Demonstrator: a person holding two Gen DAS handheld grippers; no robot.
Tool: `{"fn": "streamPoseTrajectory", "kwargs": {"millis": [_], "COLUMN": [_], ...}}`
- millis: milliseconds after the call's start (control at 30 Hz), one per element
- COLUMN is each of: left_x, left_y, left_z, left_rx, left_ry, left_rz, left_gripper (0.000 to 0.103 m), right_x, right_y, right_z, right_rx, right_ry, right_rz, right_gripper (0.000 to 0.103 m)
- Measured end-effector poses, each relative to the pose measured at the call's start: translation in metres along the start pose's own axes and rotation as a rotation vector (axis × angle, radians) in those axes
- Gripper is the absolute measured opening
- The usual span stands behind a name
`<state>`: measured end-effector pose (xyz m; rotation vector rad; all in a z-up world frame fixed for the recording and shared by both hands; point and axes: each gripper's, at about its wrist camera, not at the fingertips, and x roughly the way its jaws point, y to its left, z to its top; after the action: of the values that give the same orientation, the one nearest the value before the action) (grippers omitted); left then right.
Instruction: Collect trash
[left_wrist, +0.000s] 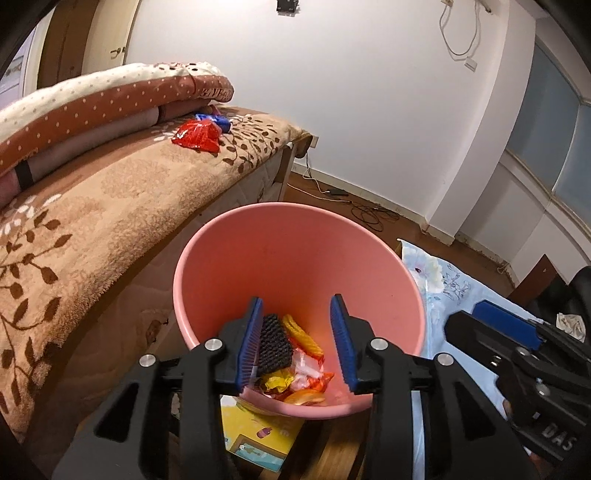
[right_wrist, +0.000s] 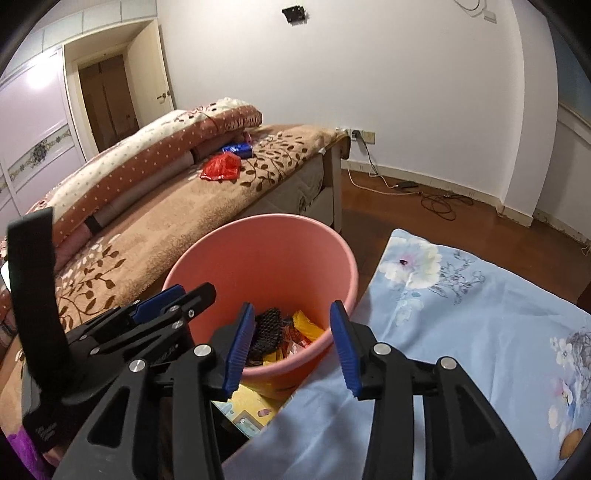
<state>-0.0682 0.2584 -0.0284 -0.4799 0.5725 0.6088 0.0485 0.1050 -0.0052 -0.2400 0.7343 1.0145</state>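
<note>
While both the left gripper (left_wrist: 297, 341) and right gripper (right_wrist: 291, 347) hang open and empty above the pink bin (left_wrist: 280, 236), far-off red wrapper (left_wrist: 197, 136) risks being forgotten.

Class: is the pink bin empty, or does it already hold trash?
It holds trash: the bin has wrappers and a black mesh piece at its bottom.

We note pink bin (left_wrist: 295, 258): smooth plastic, faint sheen. Wrappers (left_wrist: 295, 376) inside: glossy crinkled film. Black piece (left_wrist: 273, 347) beside them: matt, bumpy. Bed blanket (left_wrist: 110, 206): plush, matt pile. Red wrapper (left_wrist: 197, 136) on blanket: shiny foil-like. Left gripper (left_wrist: 297, 343): matt black plastic, ribbed blue pads (left_wrist: 341, 339), bright metal pins. Floral sheet (right_wrist: 461, 314): smooth cloth. Floor (right_wrist: 388, 206): polished wood.
</note>
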Motion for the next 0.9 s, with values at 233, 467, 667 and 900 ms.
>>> {"fn": "streamPoseTrajectory", "kwargs": {"millis": [233,467,667,900], "left_x": [-0.015,-0.032,-0.041,-0.052], "left_y": [-0.017,-0.041,-0.056,-0.073], "left_z": [-0.002,-0.007,-0.011,-0.017], "left_rx": [0.041,0.105,0.137,0.146], "left_ry": [-0.015,-0.026,-0.031,-0.013], "left_rz": [0.006,0.001,-0.021,-0.087], "left_gripper": [0.038,0.042,0.048,0.058], "right_x": [-0.031,-0.057,-0.073,-0.097], "right_y": [-0.013,-0.027,-0.035,-0.039], "right_z": [-0.015,-0.029,-0.039,-0.049], "right_rx": [0.031,0.071,0.088,0.082], "right_ry": [-0.039,-0.074,-0.1,-0.164], "right_rz": [-0.004,-0.005,-0.031,-0.108], "right_gripper": [0.048,0.052,0.055,0.065]}}
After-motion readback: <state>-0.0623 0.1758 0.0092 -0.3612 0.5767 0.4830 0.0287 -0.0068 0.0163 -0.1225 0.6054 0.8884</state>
